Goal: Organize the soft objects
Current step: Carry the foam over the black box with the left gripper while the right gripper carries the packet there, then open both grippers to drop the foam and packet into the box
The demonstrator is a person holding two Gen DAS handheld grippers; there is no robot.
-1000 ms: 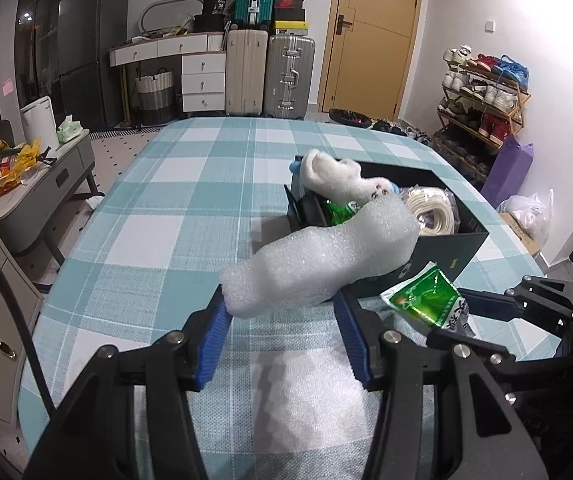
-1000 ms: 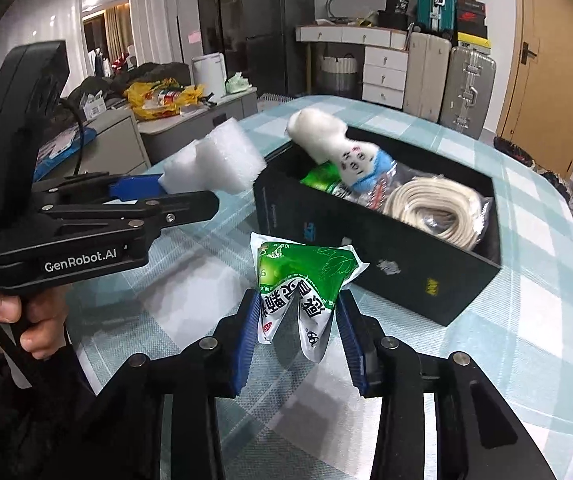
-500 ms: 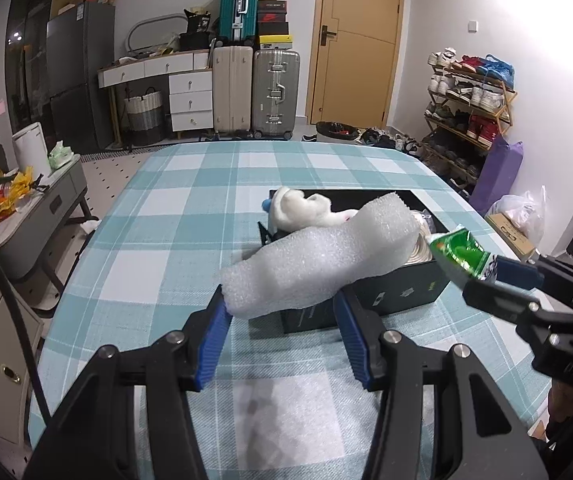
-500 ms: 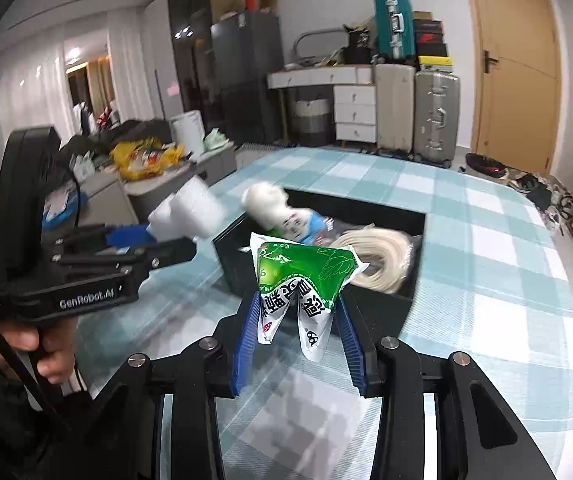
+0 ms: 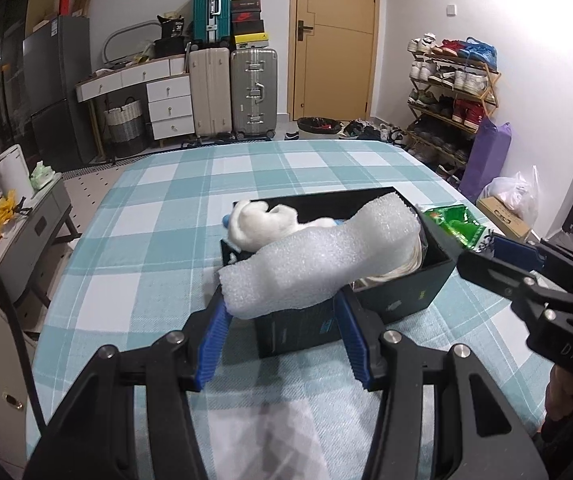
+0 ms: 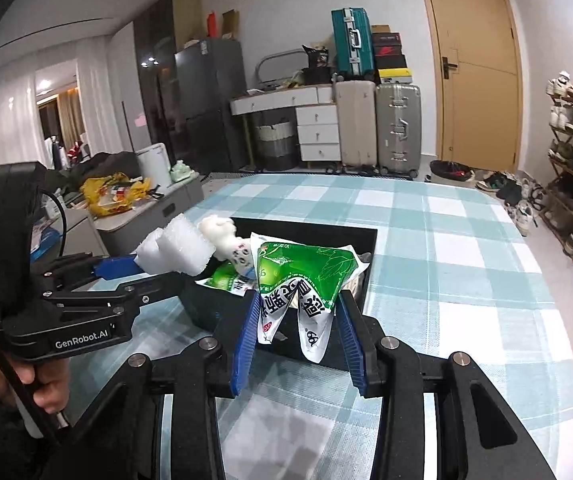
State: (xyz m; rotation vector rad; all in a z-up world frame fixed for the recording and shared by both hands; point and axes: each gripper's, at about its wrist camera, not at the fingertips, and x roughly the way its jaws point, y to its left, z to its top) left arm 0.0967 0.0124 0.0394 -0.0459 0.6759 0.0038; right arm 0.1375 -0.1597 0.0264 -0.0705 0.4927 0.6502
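My left gripper (image 5: 280,312) is shut on a white foam piece (image 5: 318,256), held over the near end of the black box (image 5: 402,300). The same foam piece (image 6: 176,250) shows at the left of the right wrist view, in front of the left gripper (image 6: 116,267). My right gripper (image 6: 296,314) is shut on a green tissue pack (image 6: 306,280), held above the box's near wall (image 6: 206,308). Inside the box lie a white plush toy (image 5: 258,224), another green pack (image 6: 226,280) and a coil of white cord (image 5: 406,262), partly hidden by the foam.
The box stands on a table with a teal checked cloth (image 5: 158,248). A grey side cabinet (image 5: 26,232) stands beside the table's left edge. Suitcases (image 5: 232,92), drawers and a shoe rack (image 5: 450,92) line the far walls. A hand (image 6: 42,388) grips the left tool.
Both grippers rose and drew back with their loads. The box now sits lower and farther in both views, and the green pack hangs over it instead of in front of it.
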